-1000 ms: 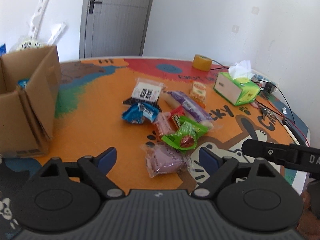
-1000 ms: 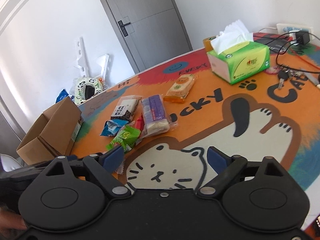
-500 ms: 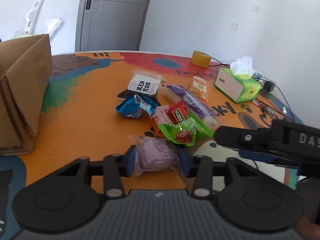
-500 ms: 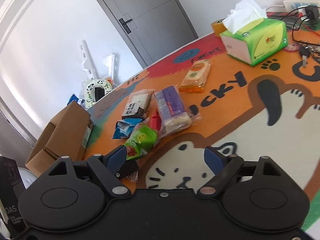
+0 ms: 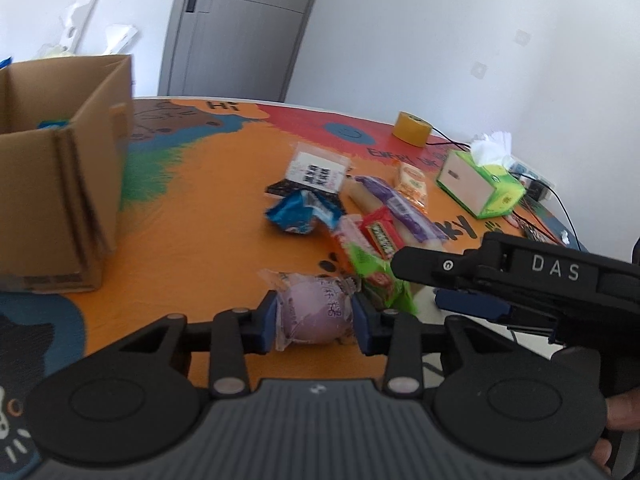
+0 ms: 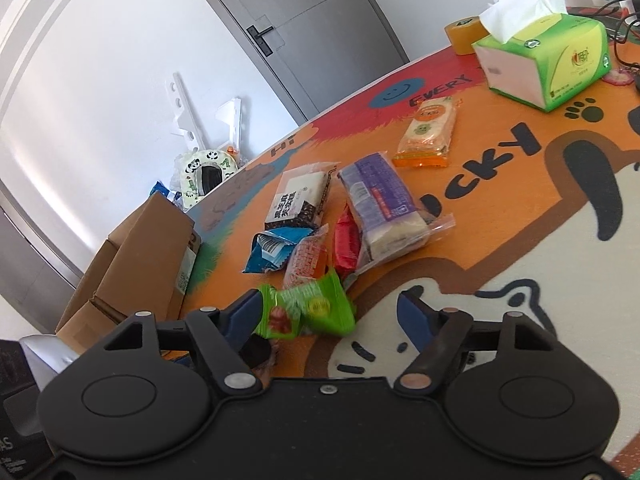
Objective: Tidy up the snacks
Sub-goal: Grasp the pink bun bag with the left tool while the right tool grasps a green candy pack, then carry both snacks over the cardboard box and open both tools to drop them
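My left gripper [image 5: 315, 320] is shut on a purple bun in clear wrap [image 5: 314, 314], held just above the table. My right gripper [image 6: 332, 314] is open, its fingers either side of a green snack packet [image 6: 310, 312] at the near end of the snack pile. The pile holds a blue packet [image 6: 270, 250], a white-and-black packet [image 6: 298, 200], a purple-labelled cake [image 6: 384, 210], a red packet [image 6: 346, 242] and an orange cracker pack [image 6: 428, 132]. The right gripper's body [image 5: 520, 280] shows in the left wrist view, over the green packet [image 5: 376, 276].
An open cardboard box [image 5: 60, 172] stands at the left of the table and also shows in the right wrist view [image 6: 136, 256]. A green tissue box [image 6: 544, 64], a roll of yellow tape [image 5: 410, 128] and cables [image 5: 548, 200] are at the far right.
My left gripper closed on the purple bun and lifted it slightly. My right gripper moved forward and left until its open fingers straddle the green packet.
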The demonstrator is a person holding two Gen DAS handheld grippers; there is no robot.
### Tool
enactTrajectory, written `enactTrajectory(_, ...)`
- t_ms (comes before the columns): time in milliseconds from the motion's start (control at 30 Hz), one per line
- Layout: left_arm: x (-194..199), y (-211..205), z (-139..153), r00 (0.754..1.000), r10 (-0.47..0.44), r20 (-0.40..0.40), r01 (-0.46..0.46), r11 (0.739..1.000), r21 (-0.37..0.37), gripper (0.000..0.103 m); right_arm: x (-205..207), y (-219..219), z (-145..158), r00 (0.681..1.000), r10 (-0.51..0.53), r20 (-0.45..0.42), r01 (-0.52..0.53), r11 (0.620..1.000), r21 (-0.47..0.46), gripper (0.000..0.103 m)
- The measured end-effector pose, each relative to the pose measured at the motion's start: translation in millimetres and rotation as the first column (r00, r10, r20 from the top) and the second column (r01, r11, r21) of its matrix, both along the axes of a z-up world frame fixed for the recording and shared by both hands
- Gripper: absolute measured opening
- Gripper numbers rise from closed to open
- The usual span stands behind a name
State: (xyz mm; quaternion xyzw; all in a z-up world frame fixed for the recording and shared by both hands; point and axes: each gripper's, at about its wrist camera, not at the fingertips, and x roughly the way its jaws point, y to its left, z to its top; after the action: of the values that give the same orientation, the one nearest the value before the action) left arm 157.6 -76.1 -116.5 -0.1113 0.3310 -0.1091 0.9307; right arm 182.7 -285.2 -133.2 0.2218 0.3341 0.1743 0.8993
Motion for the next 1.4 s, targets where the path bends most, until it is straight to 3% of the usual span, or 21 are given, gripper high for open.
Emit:
enactTrajectory(233,-4,24,1,0.998,0.059,-0.005,-0.059,0.998,-0.008,0.037,-3,23,2,0.999,0.037,0.009,-0.036,0.997,-0.061,0.069)
enactTrajectory(333,-7,34,2,0.996,0.087,-0.010,-0.087,0.996,-0.008,0.037,-5,36,2,0.998,0.054,0.021,-0.052,0.993,-0.103,0.062)
enactTrajectory(433,-9,43,2,0.993,0.116,-0.014,-0.116,0.993,-0.002,0.037,-6,47,2,0.997,0.071,0.031,-0.065,0.988,-0.142,0.050)
enactTrajectory(467,-10,46,2,0.992,0.125,-0.016,-0.125,0.992,-0.002,0.037,-5,49,2,0.997,0.073,0.029,-0.068,0.986,-0.149,0.035)
enactTrajectory(500,-10,48,3,0.991,0.130,-0.016,-0.130,0.991,-0.002,0.037,-5,50,2,0.997,0.069,0.022,-0.065,0.985,-0.158,0.028)
enactTrajectory(567,-11,50,5,0.990,0.139,-0.013,-0.139,0.990,0.000,0.037,-5,49,2,0.998,0.067,0.018,-0.063,0.987,-0.150,0.026)
enactTrajectory(900,-26,59,22,0.988,0.152,0.032,-0.152,0.988,-0.001,0.037,-22,43,19,0.995,0.068,0.074,-0.061,0.993,-0.098,0.025)
enactTrajectory(1400,-41,75,69,0.974,0.185,0.129,-0.186,0.983,-0.010,0.037,-26,64,52,0.986,0.100,0.135,-0.088,0.992,-0.091,0.025)
